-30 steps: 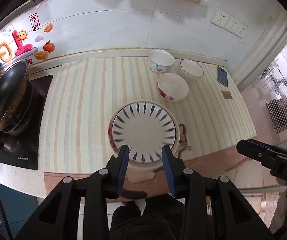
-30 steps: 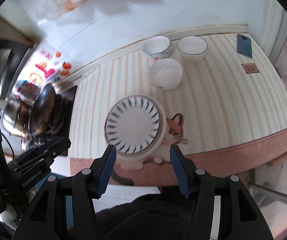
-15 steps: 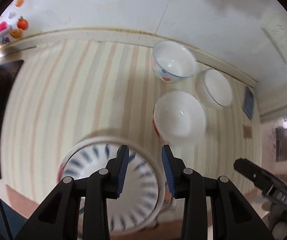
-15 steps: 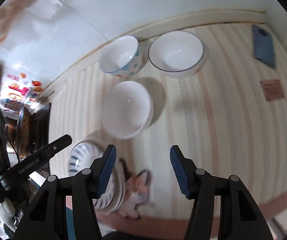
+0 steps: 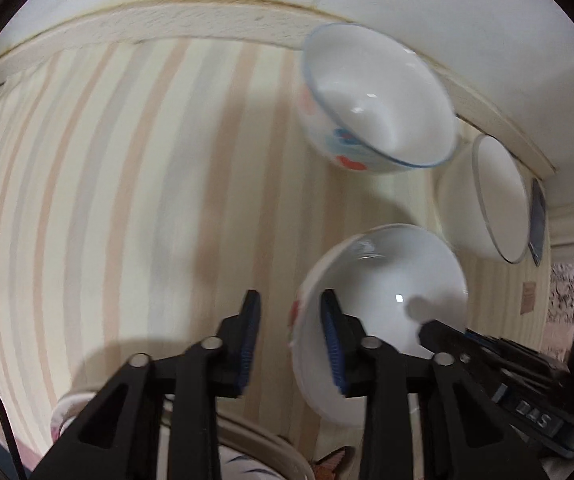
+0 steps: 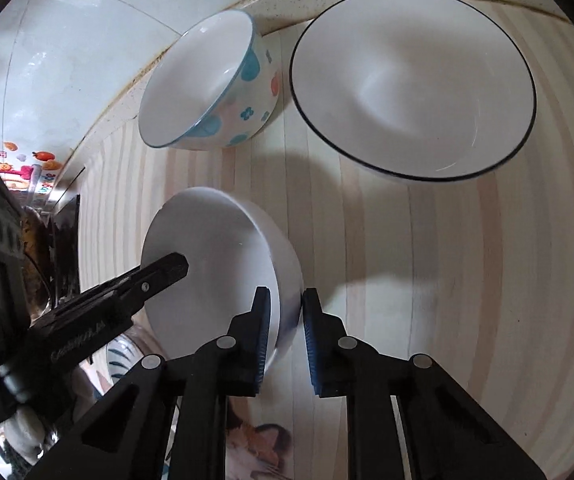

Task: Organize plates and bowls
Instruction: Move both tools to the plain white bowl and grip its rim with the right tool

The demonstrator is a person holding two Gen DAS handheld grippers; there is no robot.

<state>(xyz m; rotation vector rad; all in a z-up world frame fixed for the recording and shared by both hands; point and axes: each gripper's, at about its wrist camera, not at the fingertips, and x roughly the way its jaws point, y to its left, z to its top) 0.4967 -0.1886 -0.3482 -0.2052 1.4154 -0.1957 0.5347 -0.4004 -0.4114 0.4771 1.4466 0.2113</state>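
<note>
R tool (image 6: pixel 283 312): black w/ blue ribbed pads, jaws narrowed around the near rim of the plain white ceramic bowl (image 6: pixel 215 256) – one pad inside the wall, the other outside. Pads look touching or just off the wall; can't tell if it's a firm clamp. Bowl sits on the table (image 6: pixel 467 280), which is covered w/ a pale striped mat.

L tool (image 5: pixel 289 320): same build, jaws apart. Its R pad sits at the opposite rim of that same white bowl (image 5: pixel 387 292), seemingly just inside the edge; its L pad hangs over bare mat, clear of the bowl. From this side the bowl shows a red mark on its outer wall. Nothing gripped by L tool. In the R wrist view, L tool's finger tip (image 6: pixel 167 268) pokes over the bowl's interior from the left.

Beyond the R tool, farther toward the wall: a white bowl w/ blue and orange spots and a blue rim line (image 6: pixel 211 88), slightly left of the tool axis; just right of it, a wider white bowl w/ a thin dark rim (image 6: pixel 411 84). The two are near each other but apart. Both empty.

Below L tool, near the table's front edge: part of a white plate w/ blue dash pattern (image 5: pixel 247 464), mostly hidden by the tool body. Far right of L tool, past the dark-rimmed bowl, a dark flat phone-like slab (image 5: pixel 538 216) lies on the mat.
</note>
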